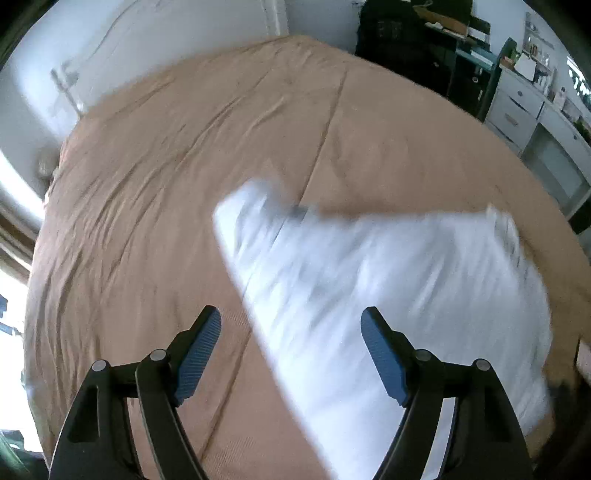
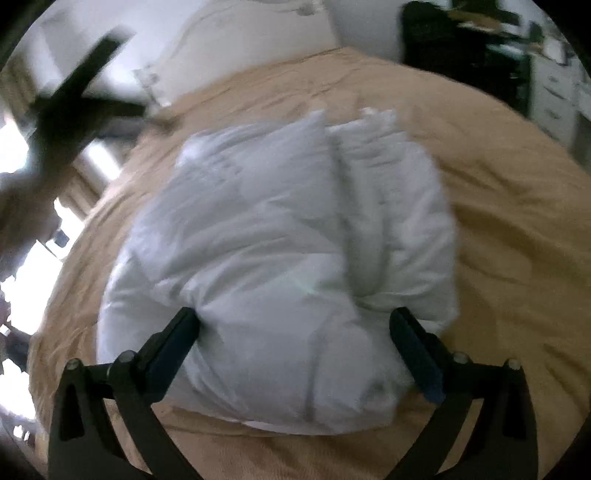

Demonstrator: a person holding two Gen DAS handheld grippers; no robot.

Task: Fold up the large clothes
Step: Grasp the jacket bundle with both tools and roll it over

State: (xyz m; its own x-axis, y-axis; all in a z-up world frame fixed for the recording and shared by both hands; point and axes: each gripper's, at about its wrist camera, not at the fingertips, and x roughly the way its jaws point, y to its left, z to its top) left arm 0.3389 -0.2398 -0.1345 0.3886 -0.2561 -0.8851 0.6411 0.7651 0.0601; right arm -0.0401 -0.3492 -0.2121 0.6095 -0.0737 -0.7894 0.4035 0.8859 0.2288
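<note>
A white puffy garment (image 2: 280,266) lies bundled on the tan bed cover (image 2: 509,206). In the left wrist view it (image 1: 388,280) is blurred and spreads from the middle to the right. My left gripper (image 1: 291,332) is open and empty, above the garment's left edge. My right gripper (image 2: 295,328) is open, its jaws wide on either side of the garment's near end, holding nothing. The other gripper shows as a dark blurred shape (image 2: 81,99) at upper left in the right wrist view.
The bed cover (image 1: 166,184) fills most of the left wrist view. White walls stand behind the bed. A dark chair (image 1: 399,33) and a desk with white drawers (image 1: 524,110) stand at the far right. A bright window (image 2: 22,288) is at the left.
</note>
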